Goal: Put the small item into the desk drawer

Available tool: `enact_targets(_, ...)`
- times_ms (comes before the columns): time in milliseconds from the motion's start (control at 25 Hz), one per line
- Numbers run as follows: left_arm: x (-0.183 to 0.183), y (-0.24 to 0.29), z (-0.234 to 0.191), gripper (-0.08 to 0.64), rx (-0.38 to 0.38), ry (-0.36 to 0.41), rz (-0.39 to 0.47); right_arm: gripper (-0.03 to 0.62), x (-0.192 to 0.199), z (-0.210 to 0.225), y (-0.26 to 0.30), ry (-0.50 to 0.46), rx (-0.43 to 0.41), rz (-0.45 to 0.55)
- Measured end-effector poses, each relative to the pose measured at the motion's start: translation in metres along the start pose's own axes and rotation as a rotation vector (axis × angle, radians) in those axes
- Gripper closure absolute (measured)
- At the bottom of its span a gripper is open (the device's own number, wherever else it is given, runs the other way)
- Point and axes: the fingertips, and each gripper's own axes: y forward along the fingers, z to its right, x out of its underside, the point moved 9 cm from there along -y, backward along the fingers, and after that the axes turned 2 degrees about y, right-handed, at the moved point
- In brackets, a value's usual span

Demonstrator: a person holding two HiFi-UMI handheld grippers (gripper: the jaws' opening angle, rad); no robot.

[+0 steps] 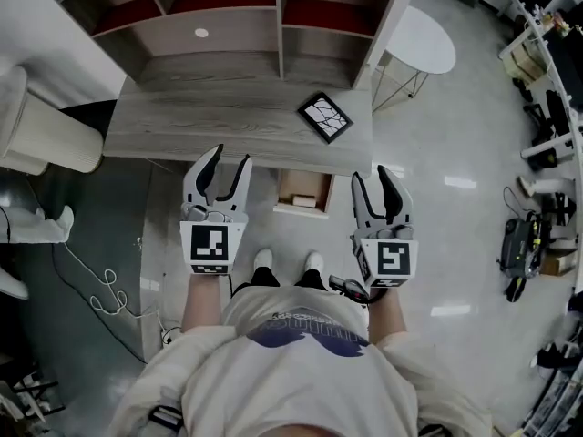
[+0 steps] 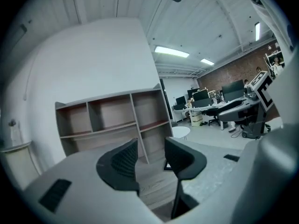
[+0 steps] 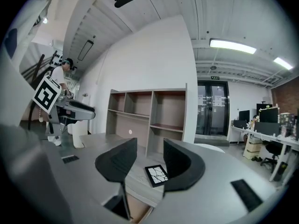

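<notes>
Head view: the small framed item (image 1: pixel 324 116) lies flat on the worktop (image 1: pixel 200 116), beyond the open drawer (image 1: pixel 303 192). My left gripper (image 1: pixel 230 157) and right gripper (image 1: pixel 370 175): fingers spread, empty. I judge the item light, rigid, fragile; grip opposite edges.

The far part of the light wooden open drawer (image 1: pixel 303 189) was hidden under the grey wooden desk (image 1: pixel 209 121). The white pattern on the small black-framed square item (image 1: pixel 324 116) was too small to tell.
</notes>
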Motion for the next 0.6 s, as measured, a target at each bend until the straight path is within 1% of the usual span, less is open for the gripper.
enact_targets(120, -0.012, -0.012, -0.004, 0.377, -0.03, -0.004, 0.048, 0.417, -0.012, -0.007, -0.002, -0.016, -0.021, 0.023)
enact_targets(320, -0.025, -0.024, -0.005, 0.377, -0.075, -0.044, 0.133, 0.424, -0.027, -0.011, -0.003, -0.034, -0.035, 0.063)
enact_targets(480, -0.027, -0.026, -0.003, 0.391, -0.059, -0.065, 0.159, 0.473, -0.036, -0.015, -0.005, -0.044, -0.028, 0.091)
enact_targets(600, -0.027, -0.025, 0.0, 0.411, -0.042, -0.077, 0.169, 0.486, -0.041, -0.018, -0.006, -0.05, -0.031, 0.097)
